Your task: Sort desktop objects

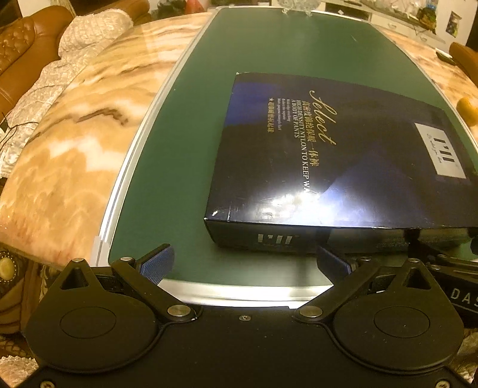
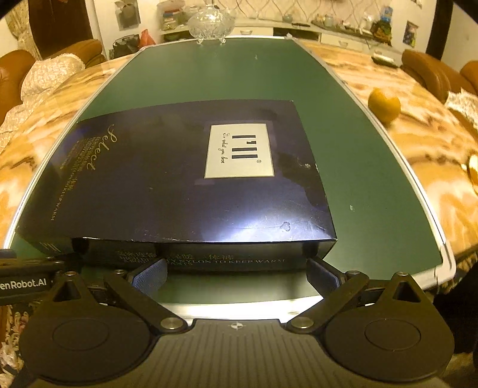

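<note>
A flat dark blue box (image 1: 334,161) with gold lettering and a white label lies closed on the green mat (image 1: 179,149). It also shows in the right wrist view (image 2: 179,185). My left gripper (image 1: 245,264) is open and empty, just before the box's near left corner. My right gripper (image 2: 236,276) is open and empty, its blue pads (image 2: 151,279) close to the box's near side wall. The box's contents are hidden.
The mat has a silver rim (image 1: 131,167) and lies on a marble table (image 1: 68,143). An orange fruit (image 2: 384,104) sits on the table right of the mat. A glass bowl (image 2: 210,22) stands at the mat's far end. Brown sofas surround the table.
</note>
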A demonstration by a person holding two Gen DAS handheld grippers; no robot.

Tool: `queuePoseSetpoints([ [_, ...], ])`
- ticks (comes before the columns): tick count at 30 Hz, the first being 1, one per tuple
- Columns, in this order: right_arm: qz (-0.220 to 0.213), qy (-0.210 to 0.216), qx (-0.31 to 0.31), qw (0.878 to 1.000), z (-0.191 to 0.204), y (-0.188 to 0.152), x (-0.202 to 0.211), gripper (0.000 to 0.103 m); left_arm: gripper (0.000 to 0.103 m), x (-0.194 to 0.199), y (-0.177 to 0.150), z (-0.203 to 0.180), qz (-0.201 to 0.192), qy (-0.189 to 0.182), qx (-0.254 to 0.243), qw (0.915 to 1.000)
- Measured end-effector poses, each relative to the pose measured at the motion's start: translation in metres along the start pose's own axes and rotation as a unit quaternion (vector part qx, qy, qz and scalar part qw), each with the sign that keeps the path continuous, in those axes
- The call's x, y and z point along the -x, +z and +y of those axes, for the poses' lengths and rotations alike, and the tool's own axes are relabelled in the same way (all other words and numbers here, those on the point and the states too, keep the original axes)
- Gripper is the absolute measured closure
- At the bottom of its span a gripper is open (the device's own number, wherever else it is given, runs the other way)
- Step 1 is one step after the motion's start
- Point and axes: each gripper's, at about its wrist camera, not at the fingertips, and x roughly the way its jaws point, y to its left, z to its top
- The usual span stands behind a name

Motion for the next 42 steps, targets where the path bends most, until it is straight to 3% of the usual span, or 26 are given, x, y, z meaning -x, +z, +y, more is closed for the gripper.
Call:
queuePoseSetpoints([
  [11,-0.007,0.006,0.002,1.000,0.002,0.029,-0.023,0.001,0.000,-0.019,0.032,-0.006,-0.011,0.010,0.001,0.9999],
  [21,-0.002,0.023,-0.014,1.000,-0.004,0.036,-0.027,0.001,0.000,-0.022,0.036,-0.009,-0.011,0.016,-0.004,0.9998],
  [42,-0.020,0.032,-0.015,0.999,0.012,-0.002,0.055,0.000,0.000,0.040,-0.009,0.012,-0.027,0.006,0.020,0.9994],
])
